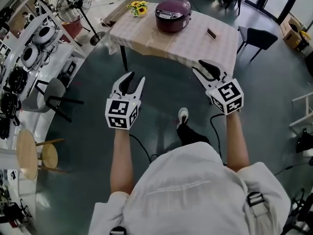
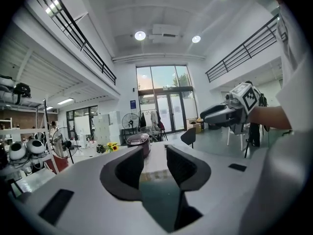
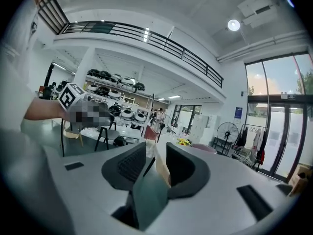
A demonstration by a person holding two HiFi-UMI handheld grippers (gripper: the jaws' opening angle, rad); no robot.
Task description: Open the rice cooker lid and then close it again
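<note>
A dark maroon rice cooker (image 1: 173, 13) stands with its lid down on the far table (image 1: 146, 35), which has a pale checked cloth. Both grippers hang in the air over the floor, well short of the table. My left gripper (image 1: 133, 80) is open with nothing between its jaws. My right gripper (image 1: 206, 68) also shows a gap between its jaws, and nothing is in it. In the left gripper view the rice cooker (image 2: 138, 142) shows far off beyond the left gripper (image 2: 154, 155). The right gripper view has the right gripper (image 3: 155, 153) pointing towards the table.
Sunflowers (image 1: 138, 7) and a small dark flat object (image 1: 212, 34) lie on the table. A black chair (image 1: 257, 37) stands at its right end and a floor fan (image 1: 73, 4) to its left. Another chair (image 1: 54, 94), wooden stools (image 1: 29, 153) and shelves of cookers (image 1: 29, 53) line the left.
</note>
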